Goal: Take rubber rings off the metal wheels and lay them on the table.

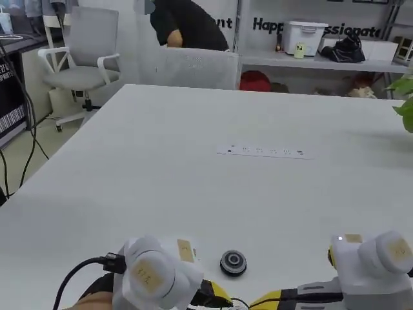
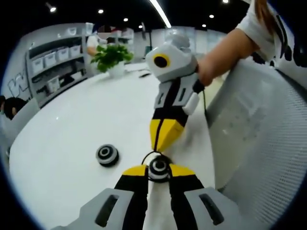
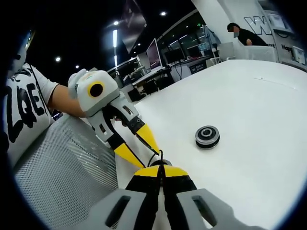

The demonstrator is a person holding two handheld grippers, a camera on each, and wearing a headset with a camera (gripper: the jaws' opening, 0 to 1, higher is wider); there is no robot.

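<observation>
1 metal wheel [image 2: 159,166] sat clamped between the yellow tips of the left gripper [image 2: 159,171], at the near edge of the table [image 1: 193,187]. A thin black rubber ring [image 2: 151,154] looped up from its top. The right gripper [image 3: 161,168] pinched it, jaws closed tight on it. A 2nd wheel [image 1: 233,263], with a dark outer band, lay flat on the table just beyond both grippers. Farther off lay a white socket strip [image 1: 264,152]. Wall lettering [image 1: 271,25] read "Happ", then "ssionate"; a white box hid the middle.
</observation>
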